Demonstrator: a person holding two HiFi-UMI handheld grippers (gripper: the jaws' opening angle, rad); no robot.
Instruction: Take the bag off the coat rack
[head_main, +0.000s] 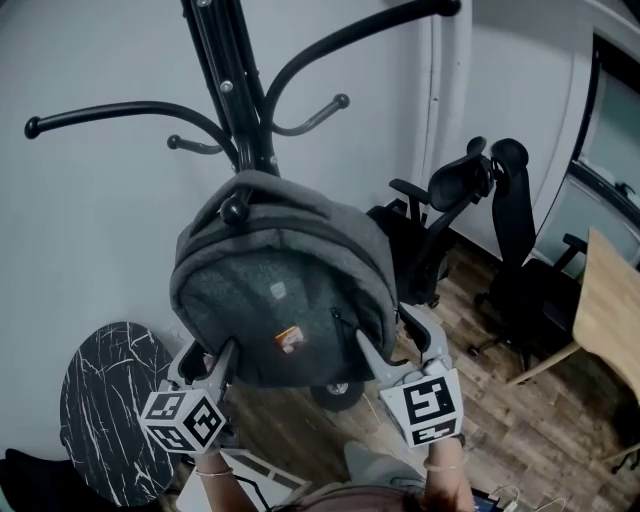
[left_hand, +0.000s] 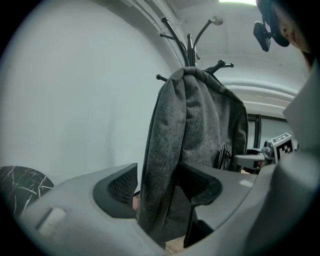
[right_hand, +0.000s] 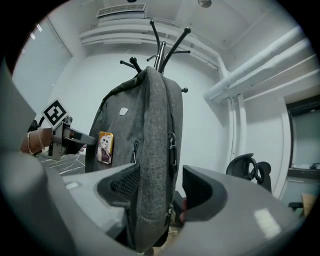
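While the bag (head_main: 275, 290) is hung by its top from a low hook of the coat rack (head_main: 232, 80), its long axis is seen running straight down from that hook, with the base lowest and well below the rack's arms.

- Noted below the rack, at the bag's lower left edge: the left gripper (head_main: 208, 358). Its jaws are spread wide, and a side edge of the bag is stood upright between them in the left gripper view, not pinched.
- Noted opposite, at the lower right edge: the right gripper (head_main: 393, 342). Its jaws are likewise spread, with the zip-side edge stood between them and unclamped.
- Neither is judged nearer; both are held level, equally far beneath the hook.

The bag is thus straddled already — closing is judged to be needed first. After that the load would have to be raised along its own axis until the top is cleared from the hook, then drawn away from the rack.
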